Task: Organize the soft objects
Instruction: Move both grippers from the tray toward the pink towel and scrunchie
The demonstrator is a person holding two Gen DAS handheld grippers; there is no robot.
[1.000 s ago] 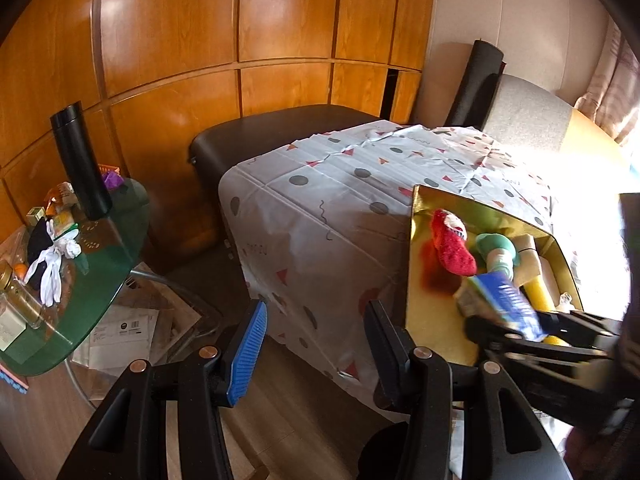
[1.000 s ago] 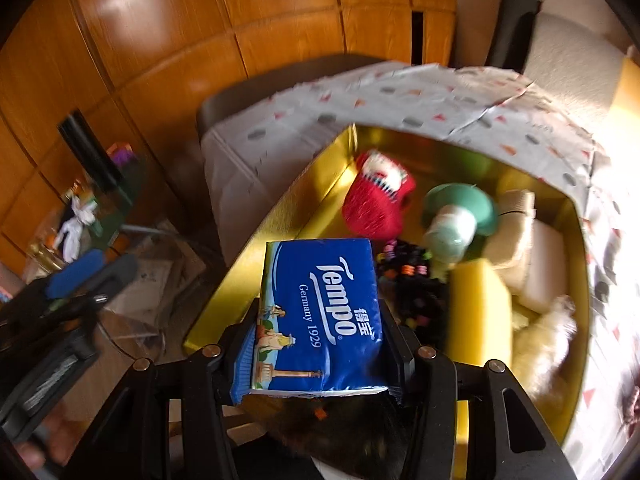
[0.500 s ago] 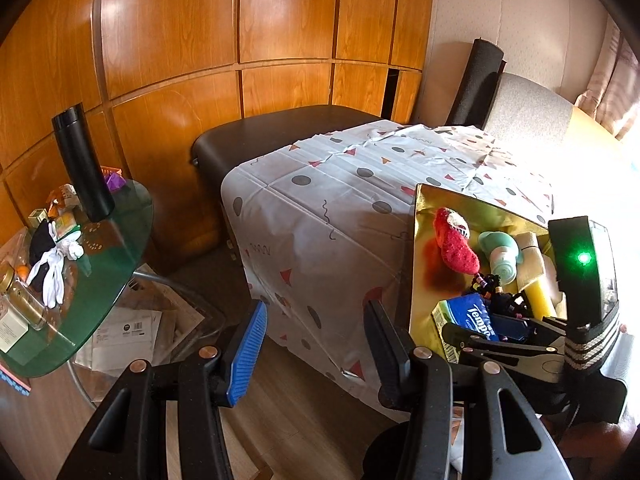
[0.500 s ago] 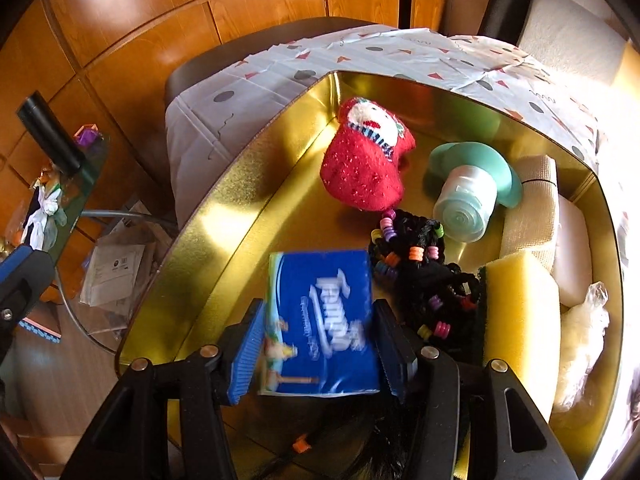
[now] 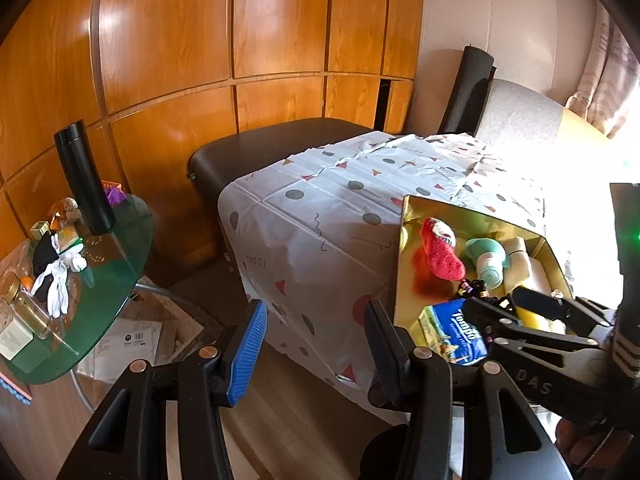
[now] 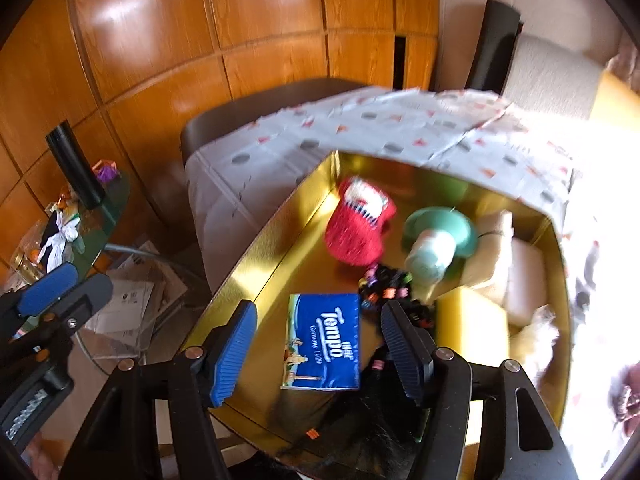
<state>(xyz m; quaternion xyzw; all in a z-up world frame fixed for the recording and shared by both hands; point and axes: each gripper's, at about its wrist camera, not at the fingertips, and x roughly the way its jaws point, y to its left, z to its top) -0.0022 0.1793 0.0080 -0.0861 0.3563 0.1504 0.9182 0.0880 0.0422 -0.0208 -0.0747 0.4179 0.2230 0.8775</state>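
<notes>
A blue Tempo tissue pack (image 6: 322, 340) lies flat on the floor of the gold box (image 6: 256, 256), near its front left corner. My right gripper (image 6: 319, 310) hovers just above the pack. Its jaws are opening and both pads stand clear of the pack's sides. Deeper in the box lie a red sock (image 6: 358, 224), a teal bottle (image 6: 436, 244), beaded black hair ties (image 6: 386, 284) and a yellow sponge (image 6: 472, 320). In the left wrist view the pack (image 5: 452, 332) shows at the box's near end. My left gripper (image 5: 316, 316) stands open with nothing in it, left of the box.
The box rests on a patterned tablecloth (image 5: 320, 208) over a low table, with a dark bench (image 5: 280, 140) behind it. A green glass side table (image 5: 112, 280) at left carries a black flask (image 5: 84, 176), white gloves (image 5: 60, 280) and jars. Papers lie on the floor beneath.
The right gripper lowered the tissue pack into the gold box and let go of it. Its jaws have widened and pulled back above the pack. The left gripper has stayed put.
</notes>
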